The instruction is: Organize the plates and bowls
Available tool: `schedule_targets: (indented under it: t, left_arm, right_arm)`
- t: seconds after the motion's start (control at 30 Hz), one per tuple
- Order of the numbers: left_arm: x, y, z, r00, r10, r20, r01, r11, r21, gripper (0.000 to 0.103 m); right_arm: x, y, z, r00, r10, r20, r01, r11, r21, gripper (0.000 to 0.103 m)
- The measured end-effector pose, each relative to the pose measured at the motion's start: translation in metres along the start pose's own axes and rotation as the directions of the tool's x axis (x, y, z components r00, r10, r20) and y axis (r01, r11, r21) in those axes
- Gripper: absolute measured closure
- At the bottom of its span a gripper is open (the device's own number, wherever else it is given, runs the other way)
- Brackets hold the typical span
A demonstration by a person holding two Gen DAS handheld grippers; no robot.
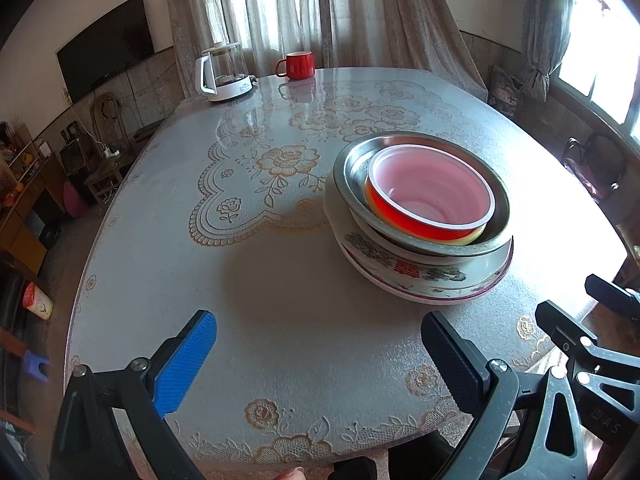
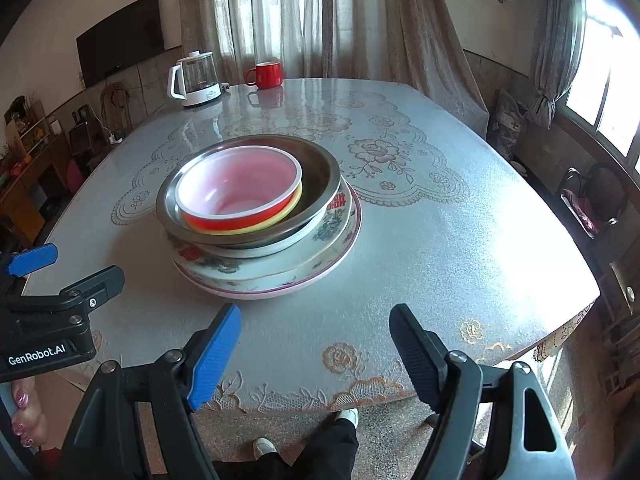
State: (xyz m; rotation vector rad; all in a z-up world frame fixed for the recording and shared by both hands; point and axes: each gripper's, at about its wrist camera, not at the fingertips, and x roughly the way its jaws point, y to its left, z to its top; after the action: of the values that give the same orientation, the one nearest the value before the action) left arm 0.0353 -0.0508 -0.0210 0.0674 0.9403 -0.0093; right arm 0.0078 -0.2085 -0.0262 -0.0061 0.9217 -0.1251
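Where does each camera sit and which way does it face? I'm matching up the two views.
Left wrist: on the left gripper, tilted down over the near table edge; dish stack right of centre; own open fingers, right gripper at right.
Right wrist: on the right gripper, same tilt; stack left of centre; own open fingers, left gripper, hand, shoes.
Shared: stack, kettle, mug.

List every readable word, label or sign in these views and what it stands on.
"GenRobot.AI": white print on the black left tool.
"囍": red character on the floral white ceramic bowl.
"AS": embossed on the black right tool; partly cut off.
Print on the white electric kettle: too small to read.
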Motion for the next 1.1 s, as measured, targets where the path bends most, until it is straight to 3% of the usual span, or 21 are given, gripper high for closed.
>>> schedule_targets:
  t: [1.1]
  left_arm:
    - [-0.0023, 0.0016, 0.0021, 1.000, -0.010, 0.011, 0.010, 1.000, -0.001, 0.000]
  right_arm:
    - [0.0005, 0.0020, 0.0009, 1.000, 0.002, -0.008, -0.002, 1.000, -0.001, 0.025]
